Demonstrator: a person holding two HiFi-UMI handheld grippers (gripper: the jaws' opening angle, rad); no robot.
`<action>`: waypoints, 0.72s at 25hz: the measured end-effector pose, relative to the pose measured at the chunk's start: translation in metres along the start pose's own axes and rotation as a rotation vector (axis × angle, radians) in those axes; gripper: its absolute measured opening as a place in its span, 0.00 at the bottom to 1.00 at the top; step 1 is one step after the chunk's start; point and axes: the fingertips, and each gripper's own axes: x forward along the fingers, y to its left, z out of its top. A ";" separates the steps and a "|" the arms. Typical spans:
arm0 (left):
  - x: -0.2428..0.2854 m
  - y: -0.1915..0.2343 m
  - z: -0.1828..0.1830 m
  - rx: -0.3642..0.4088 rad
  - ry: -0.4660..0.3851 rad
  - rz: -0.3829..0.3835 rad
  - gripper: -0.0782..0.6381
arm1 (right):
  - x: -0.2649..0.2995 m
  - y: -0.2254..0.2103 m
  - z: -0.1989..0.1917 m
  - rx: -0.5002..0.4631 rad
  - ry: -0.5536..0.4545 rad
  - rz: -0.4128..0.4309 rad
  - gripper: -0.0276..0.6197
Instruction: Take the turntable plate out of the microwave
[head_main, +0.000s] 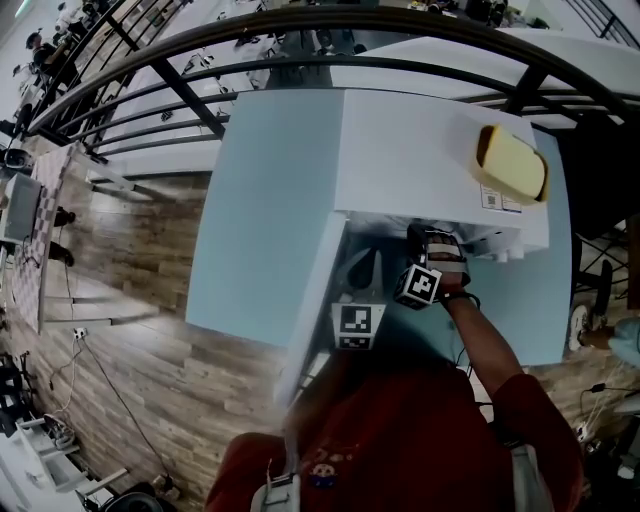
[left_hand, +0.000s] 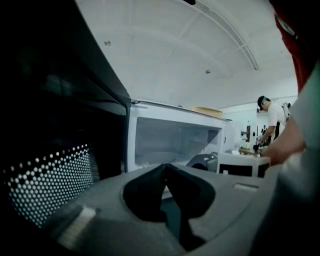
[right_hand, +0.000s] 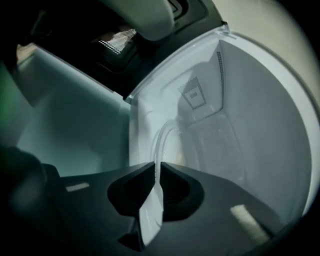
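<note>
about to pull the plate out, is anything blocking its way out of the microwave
Nothing visible does: the door is swung open, and the right hand-held gripper clamps the rim of the plate. The left hand-held gripper waits beside the door.

door (left_hand: 55, 150) swung aside, microwave cavity (left_hand: 170, 142) open

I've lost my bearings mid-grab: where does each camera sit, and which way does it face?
Head view: on the person's head, looking steeply down on the microwave and its open door; red shirt and right hand show.
Left gripper view: on the left tool, looking across into the cavity; shut jaws, an arm at right.
Right gripper view: on the right tool, looking down into the cavity; jaws closed on the turntable plate rim.
Shared: both gripper views see the cavity and the door's mesh.
</note>
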 end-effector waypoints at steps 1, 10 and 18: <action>0.000 0.000 -0.001 -0.004 0.000 0.000 0.11 | -0.002 0.002 -0.001 -0.002 0.002 0.000 0.09; 0.000 -0.003 -0.004 -0.003 0.009 -0.005 0.11 | -0.021 0.016 -0.017 -0.001 0.009 0.042 0.09; 0.001 -0.004 -0.006 -0.016 0.026 -0.002 0.11 | -0.035 0.006 -0.016 0.027 -0.011 0.049 0.08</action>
